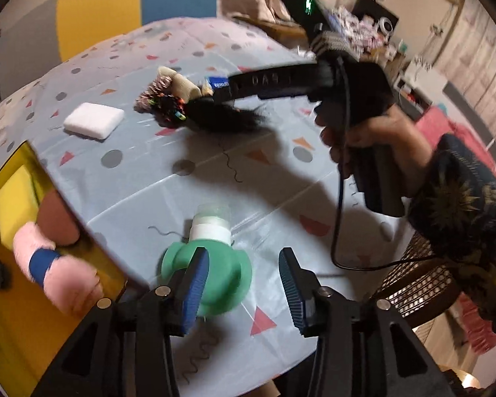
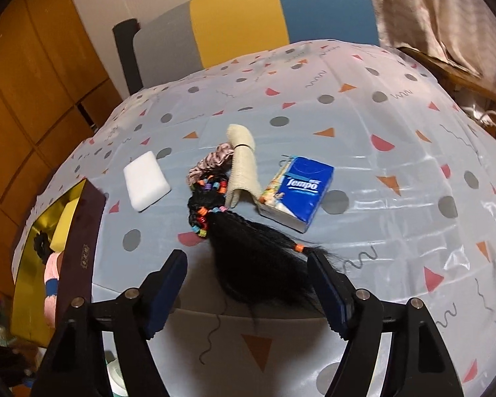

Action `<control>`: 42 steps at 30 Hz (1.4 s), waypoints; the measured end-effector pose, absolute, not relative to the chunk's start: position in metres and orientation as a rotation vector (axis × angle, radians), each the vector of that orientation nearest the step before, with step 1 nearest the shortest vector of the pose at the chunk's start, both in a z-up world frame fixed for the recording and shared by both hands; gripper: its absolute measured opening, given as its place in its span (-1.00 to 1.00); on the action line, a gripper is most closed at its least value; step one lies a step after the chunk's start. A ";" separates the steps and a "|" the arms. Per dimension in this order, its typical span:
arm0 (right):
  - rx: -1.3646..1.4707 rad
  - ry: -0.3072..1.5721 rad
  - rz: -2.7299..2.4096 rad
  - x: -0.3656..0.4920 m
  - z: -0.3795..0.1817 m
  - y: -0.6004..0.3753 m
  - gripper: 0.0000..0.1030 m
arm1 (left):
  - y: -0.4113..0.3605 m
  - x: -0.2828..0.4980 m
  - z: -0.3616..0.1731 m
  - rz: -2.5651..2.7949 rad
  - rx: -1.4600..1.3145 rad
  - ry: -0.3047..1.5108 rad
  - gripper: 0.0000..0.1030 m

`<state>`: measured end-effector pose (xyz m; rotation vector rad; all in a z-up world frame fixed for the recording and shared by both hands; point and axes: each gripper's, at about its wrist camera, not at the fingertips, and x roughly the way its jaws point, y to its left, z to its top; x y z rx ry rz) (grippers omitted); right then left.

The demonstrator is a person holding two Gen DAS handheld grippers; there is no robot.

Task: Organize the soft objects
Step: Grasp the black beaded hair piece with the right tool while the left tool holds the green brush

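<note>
The black hairpiece (image 2: 248, 248) lies on the table (image 2: 396, 215) between the right tongs (image 2: 248, 281), spread apart, and loose strands could slip free; the left tongs (image 1: 244, 284) gape empty.

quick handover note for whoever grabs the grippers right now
Left gripper: open, empty, above the green and white bottle.
Right gripper: open, fingers straddling the black hairpiece, not gripping it.
In the yellow box: pink plush, yellow sponge.
On the table: white sponge, scrunchie, beige sock, tissue pack.
Left: box those.
</note>
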<state>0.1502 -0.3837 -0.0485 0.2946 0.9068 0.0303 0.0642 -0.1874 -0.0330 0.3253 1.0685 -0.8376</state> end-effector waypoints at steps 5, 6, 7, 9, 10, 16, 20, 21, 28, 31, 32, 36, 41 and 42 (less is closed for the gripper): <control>0.301 0.871 0.060 0.147 -0.038 -0.382 0.54 | -0.210 0.079 -0.047 -0.809 0.416 1.132 0.15; 0.295 0.867 0.065 0.147 -0.036 -0.380 0.54 | -0.215 0.081 -0.051 -0.809 0.442 1.145 0.16; 0.286 0.865 0.068 0.148 -0.035 -0.378 0.54 | -0.217 0.083 -0.053 -0.796 0.457 1.146 0.16; 0.278 0.863 0.076 0.148 -0.034 -0.376 0.54 | -0.225 0.087 -0.061 -0.769 0.514 1.158 0.16; 0.274 0.863 0.079 0.148 -0.033 -0.375 0.54 | -0.227 0.089 -0.064 -0.748 0.533 1.154 0.14; 0.261 0.856 0.070 0.148 -0.032 -0.375 0.54 | -0.226 0.094 -0.072 -0.683 0.567 1.119 -0.24; 0.267 0.874 0.048 0.150 -0.037 -0.379 0.54 | -0.223 0.087 -0.070 -0.692 0.560 1.066 -0.27; 0.269 0.876 0.046 0.150 -0.037 -0.380 0.54 | -0.221 0.084 -0.069 -0.699 0.546 1.059 -0.27; 0.283 0.887 0.041 0.151 -0.039 -0.386 0.54 | -0.208 0.059 -0.054 -0.761 0.422 1.026 -0.27; 0.264 0.910 0.064 0.153 -0.043 -0.381 0.54 | -0.201 0.053 -0.053 -0.779 0.361 1.029 -0.27; 0.256 0.919 0.075 0.155 -0.044 -0.379 0.53 | -0.198 0.052 -0.053 -0.782 0.343 1.028 -0.27; 0.211 0.944 0.110 0.166 -0.045 -0.366 0.52 | -0.189 0.048 -0.054 -0.792 0.300 1.035 -0.27; 0.118 1.014 0.134 0.195 -0.053 -0.344 0.51 | -0.179 0.044 -0.047 -0.804 0.246 1.016 -0.27; 0.104 1.024 0.130 0.200 -0.056 -0.341 0.49 | -0.179 0.044 -0.046 -0.802 0.241 1.015 -0.27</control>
